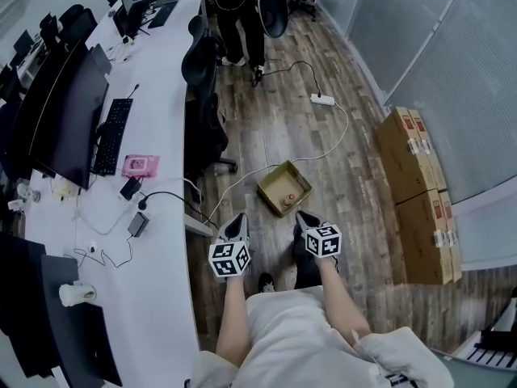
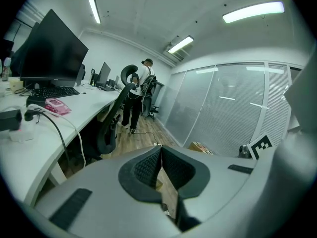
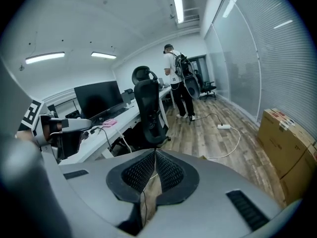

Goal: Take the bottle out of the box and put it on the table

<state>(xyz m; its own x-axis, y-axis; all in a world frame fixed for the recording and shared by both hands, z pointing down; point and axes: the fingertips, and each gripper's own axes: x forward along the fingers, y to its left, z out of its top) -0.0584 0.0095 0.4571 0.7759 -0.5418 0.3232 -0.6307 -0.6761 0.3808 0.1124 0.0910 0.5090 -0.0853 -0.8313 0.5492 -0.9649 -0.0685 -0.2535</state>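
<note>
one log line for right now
left gripper: shut, empty | right gripper: shut, empty | bottle: in open box on floor | table: bottle not yet there

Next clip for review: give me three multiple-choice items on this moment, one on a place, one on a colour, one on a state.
1. Where does the open cardboard box sit?
A on the white desk; B on the wooden floor; C on an office chair.
2. What colour is the cap of the bottle in that box?
A red; B blue; C green.
3. How do the jaws of the left gripper and the right gripper stand?
A both wide apart; B both together, holding nothing; C both clamped on the bottle.

1 B: the head view shows it on the floor ahead of both grippers.
2 A: a red top shows on the bottle.
3 B: each gripper view shows jaws meeting with nothing between.
</note>
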